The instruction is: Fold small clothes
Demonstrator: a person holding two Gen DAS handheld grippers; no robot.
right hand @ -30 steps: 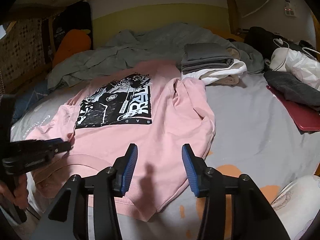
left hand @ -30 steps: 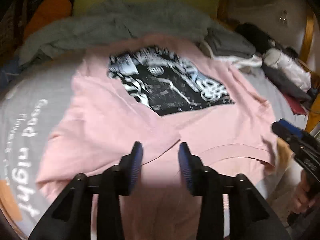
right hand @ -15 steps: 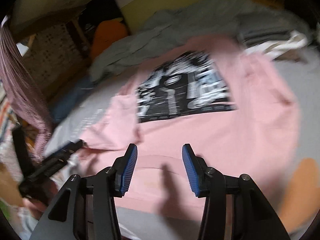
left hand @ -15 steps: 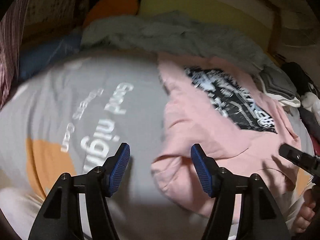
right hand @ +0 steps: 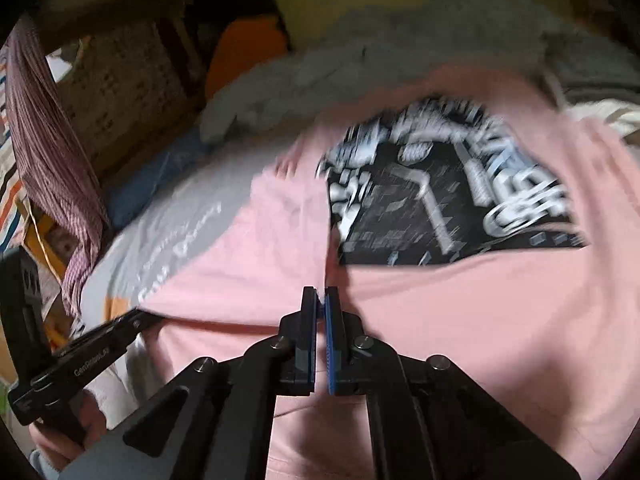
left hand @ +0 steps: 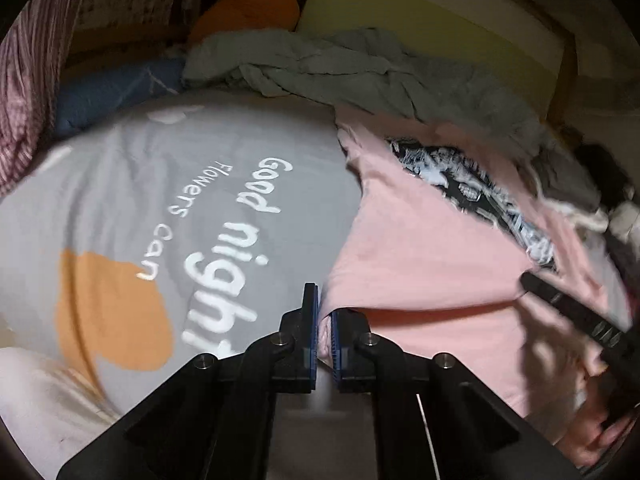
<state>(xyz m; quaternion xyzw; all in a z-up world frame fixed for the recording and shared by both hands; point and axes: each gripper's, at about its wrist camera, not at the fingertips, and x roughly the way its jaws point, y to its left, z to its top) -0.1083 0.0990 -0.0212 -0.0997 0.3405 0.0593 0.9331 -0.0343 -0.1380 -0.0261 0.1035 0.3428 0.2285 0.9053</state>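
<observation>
Here I am at the pink T-shirt; it lies flat and face up on the grey sheet, just right of the white "Good night" lettering from my left-hand view, its near edge touching the tail of that lettering; the cloth is soft pale pink, lightly creased, with a big black-and-white printed panel across the chest, blurred so I can't read it; the sleeve edge on the lettering's side is rumpled and folded over a little; my left tongs are closing right at the shirt's corner nearest the lettering, jaws down to a narrow slit, a sliver of pink cloth showing between the blue pads; my right tongs sit farther from the lettering, over the plain pink stretch below the print, pads all but meeting, closing to nothing; whether they have a pinch of cloth I cannot tell; beyond the lettering a crumpled grey blanket is heaped, and the shirt's far edge runs up against it.
</observation>
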